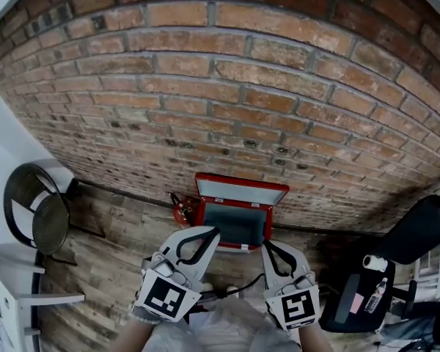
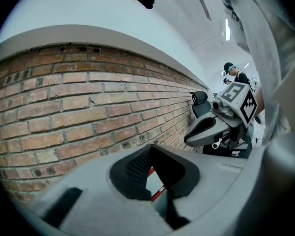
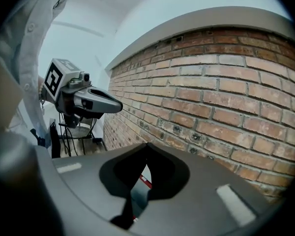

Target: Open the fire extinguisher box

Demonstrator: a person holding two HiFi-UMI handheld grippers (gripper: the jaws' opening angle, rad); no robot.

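In the head view, the fire extinguisher box (image 1: 238, 222) stands on the wooden floor (image 1: 117, 233) against the brick wall (image 1: 242, 86), with its lid (image 1: 242, 191) raised upright. The left gripper (image 1: 211, 233) and the right gripper (image 1: 267, 246) hang side by side in front of it. In the left gripper view, the jaws meet tip to tip and hold nothing; a red edge of the box shows below them. In the right gripper view, the jaws are likewise pressed together and empty.

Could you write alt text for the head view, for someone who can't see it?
A red box stands open, lid raised, on a wooden floor against a brick wall. In front of it, the left hand-held gripper and the right hand-held gripper point toward it, both shut and empty.
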